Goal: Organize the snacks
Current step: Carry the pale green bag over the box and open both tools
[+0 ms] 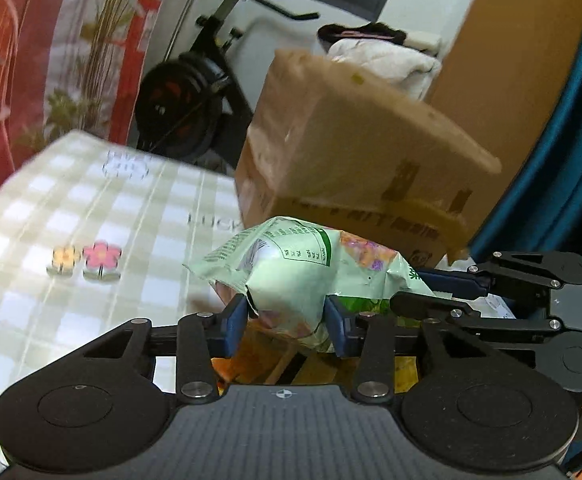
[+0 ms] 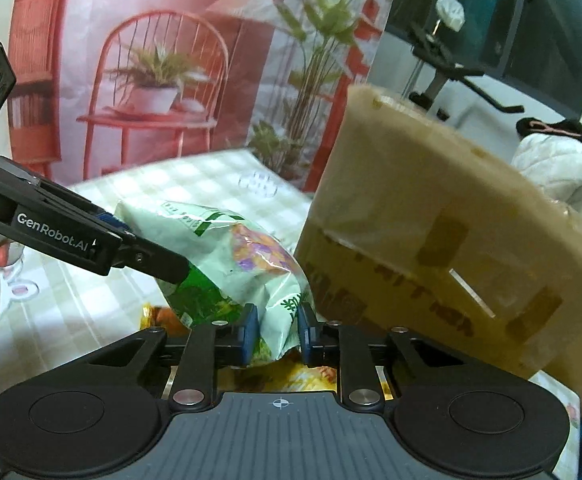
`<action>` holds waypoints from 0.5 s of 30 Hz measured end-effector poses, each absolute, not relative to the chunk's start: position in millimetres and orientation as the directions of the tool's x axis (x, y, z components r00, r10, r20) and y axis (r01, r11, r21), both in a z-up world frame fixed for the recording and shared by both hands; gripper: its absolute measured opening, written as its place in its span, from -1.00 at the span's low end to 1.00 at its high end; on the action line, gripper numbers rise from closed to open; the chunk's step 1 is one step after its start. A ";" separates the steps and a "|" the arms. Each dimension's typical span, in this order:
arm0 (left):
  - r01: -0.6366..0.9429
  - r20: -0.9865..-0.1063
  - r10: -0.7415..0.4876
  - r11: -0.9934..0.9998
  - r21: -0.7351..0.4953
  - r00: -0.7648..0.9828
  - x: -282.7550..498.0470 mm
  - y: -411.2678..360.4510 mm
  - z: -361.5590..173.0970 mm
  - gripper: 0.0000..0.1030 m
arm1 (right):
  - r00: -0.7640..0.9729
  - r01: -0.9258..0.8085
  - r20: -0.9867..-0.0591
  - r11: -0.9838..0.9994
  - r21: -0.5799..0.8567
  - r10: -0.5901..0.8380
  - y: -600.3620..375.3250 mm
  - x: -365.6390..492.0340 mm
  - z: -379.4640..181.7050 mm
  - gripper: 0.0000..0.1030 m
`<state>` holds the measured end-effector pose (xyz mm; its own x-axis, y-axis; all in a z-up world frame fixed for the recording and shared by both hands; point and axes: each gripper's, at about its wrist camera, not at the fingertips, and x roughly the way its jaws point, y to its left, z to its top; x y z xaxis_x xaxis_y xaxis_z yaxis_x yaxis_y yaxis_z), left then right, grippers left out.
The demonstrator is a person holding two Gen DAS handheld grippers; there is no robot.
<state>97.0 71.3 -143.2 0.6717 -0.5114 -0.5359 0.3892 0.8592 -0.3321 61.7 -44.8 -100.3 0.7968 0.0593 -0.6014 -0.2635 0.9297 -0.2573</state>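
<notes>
A light green snack bag (image 1: 303, 276) is held above the table by both grippers. My left gripper (image 1: 287, 312) is shut on one end of it. My right gripper (image 2: 278, 332) is shut on the other end of the same bag (image 2: 243, 256). The right gripper also shows in the left wrist view (image 1: 491, 284), and the left gripper shows in the right wrist view (image 2: 91, 236). Orange and yellow snack packets (image 2: 315, 376) lie under the bag, mostly hidden.
A brown cardboard box (image 1: 355, 152) stands tilted just behind the bag, also in the right wrist view (image 2: 443, 232). The table has a green checked cloth (image 1: 91, 216). An exercise bike (image 1: 195, 96) and a printed backdrop (image 2: 151, 60) are behind.
</notes>
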 end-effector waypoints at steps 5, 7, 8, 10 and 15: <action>0.412 -0.523 -0.505 0.863 -0.292 0.687 87.4 61.5 -132.6 -0.17 | 0.820 -0.241 -0.570 0.935 -0.260 0.052 -51.2 51.9 -85.4 -0.64; 0.426 -0.507 -0.504 0.864 -0.270 0.700 80.9 56.2 -125.0 -0.17 | 0.834 -0.232 -0.549 0.935 -0.268 0.050 -54.0 45.7 -78.5 -0.64; 0.432 -0.495 -0.504 0.863 -0.261 0.708 78.6 54.4 -119.7 -0.17 | 0.842 -0.228 -0.536 0.935 -0.272 0.050 -56.0 43.2 -73.0 -0.64; 0.441 -0.470 -0.508 0.861 -0.254 0.722 75.8 52.9 -111.6 -0.18 | 0.858 -0.219 -0.512 0.935 -0.280 0.047 -59.7 38.6 -63.1 -0.65; 0.475 -0.376 -0.520 0.854 -0.213 0.767 73.1 42.2 -78.8 -0.19 | 0.911 -0.187 -0.411 0.920 -0.345 0.031 -66.4 28.6 -26.0 -0.65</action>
<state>73.1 42.2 -78.8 0.7669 -0.5203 -0.3757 0.4747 0.8539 -0.2133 28.6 -66.4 -26.0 0.9112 0.0313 -0.4107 -0.1870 0.9198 -0.3449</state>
